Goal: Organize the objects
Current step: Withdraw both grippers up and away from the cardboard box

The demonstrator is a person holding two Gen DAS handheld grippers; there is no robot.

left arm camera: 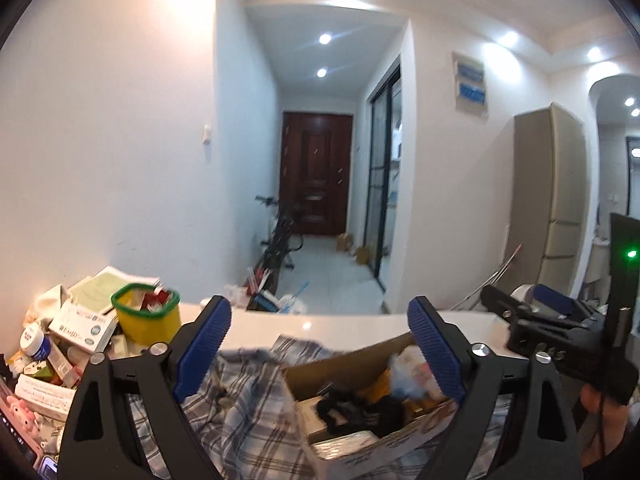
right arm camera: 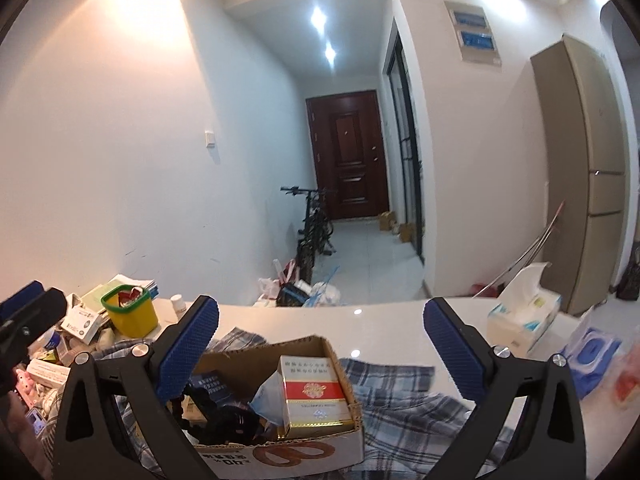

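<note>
Both grippers hang wide open and empty above the open brown cardboard box (right arm camera: 280, 392) at six o'clock, the left gripper (left arm camera: 320, 344) and right gripper (right arm camera: 320, 344) likely poised to choose. A red-and-gold carton (right arm camera: 314, 396) stands upright inside, already stowed; the yellow plastic cup with green rim (right arm camera: 129, 312) waits at ten o'clock.

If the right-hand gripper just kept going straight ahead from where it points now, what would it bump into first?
Probably nothing on the table: the right gripper, jaws open, points over the cardboard box toward the hallway. Depth is unclear.
</note>
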